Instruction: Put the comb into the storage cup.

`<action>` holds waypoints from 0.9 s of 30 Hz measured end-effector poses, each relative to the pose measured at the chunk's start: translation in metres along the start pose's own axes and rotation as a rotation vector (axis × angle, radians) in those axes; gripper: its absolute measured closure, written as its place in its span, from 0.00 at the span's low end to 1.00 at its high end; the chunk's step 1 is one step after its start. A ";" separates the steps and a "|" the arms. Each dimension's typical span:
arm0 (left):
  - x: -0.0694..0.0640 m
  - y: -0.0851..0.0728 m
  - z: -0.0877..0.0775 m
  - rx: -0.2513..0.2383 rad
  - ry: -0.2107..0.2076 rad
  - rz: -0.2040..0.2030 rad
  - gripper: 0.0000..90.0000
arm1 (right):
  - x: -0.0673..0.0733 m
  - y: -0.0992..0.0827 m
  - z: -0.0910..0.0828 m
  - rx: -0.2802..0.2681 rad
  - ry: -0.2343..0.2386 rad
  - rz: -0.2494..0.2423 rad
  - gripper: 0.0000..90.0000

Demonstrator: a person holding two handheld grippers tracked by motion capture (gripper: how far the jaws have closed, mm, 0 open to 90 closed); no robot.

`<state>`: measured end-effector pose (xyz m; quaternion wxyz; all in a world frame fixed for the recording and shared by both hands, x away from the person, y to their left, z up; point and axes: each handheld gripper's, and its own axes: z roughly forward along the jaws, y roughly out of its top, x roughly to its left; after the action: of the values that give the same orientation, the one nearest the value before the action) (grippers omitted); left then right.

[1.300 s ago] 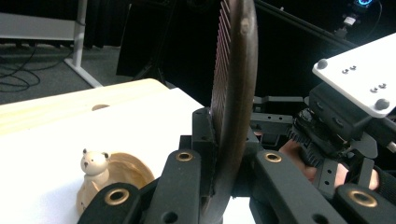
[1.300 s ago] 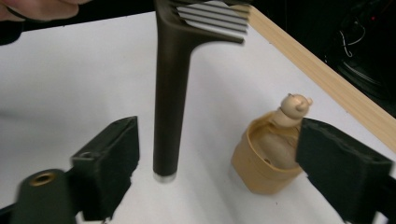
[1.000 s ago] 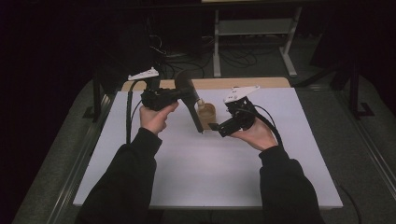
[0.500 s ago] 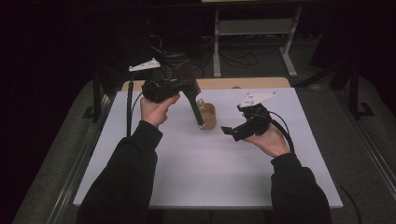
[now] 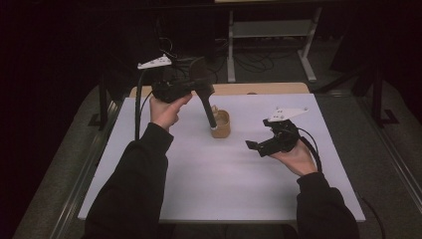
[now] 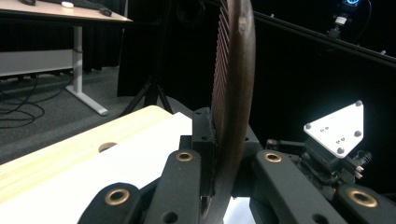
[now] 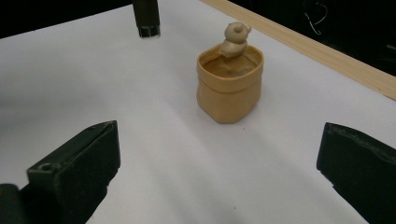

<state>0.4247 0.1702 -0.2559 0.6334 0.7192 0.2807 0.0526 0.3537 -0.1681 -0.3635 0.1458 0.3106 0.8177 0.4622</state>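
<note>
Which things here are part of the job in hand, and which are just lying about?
In the job: high-heeled shoe clamped in the left gripper; tan pot with a bear figure; open right gripper facing it.
Lying about: background desk, floor cables.

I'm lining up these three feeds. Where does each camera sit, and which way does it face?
High view: above the person's side, facing forward and down on the white table; forearms and both hands show.
Left gripper view: rides the left hand-held gripper, looking along its jaws clamping a dark high-heeled shoe.
Right gripper view: rides the right hand-held gripper, jaws apart, facing the tan cup.
Shared: high and right gripper views show the cup and heel tip.
</note>
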 end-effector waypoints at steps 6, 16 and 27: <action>0.005 0.003 0.001 -0.011 0.001 -0.004 0.94 | -0.004 -0.013 -0.008 -0.011 -0.009 0.030 0.00; 0.011 0.010 0.014 -0.007 0.007 0.006 0.94 | -0.012 -0.036 -0.026 -0.040 -0.025 0.083 0.00; 0.016 0.015 0.029 -0.012 0.023 0.037 0.94 | -0.018 -0.060 -0.044 -0.073 -0.069 0.113 0.00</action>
<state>0.4555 0.1515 -0.2518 0.6332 0.7199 0.2743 0.0745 0.3224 -0.2318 -0.3916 0.1589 0.3663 0.7761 0.4880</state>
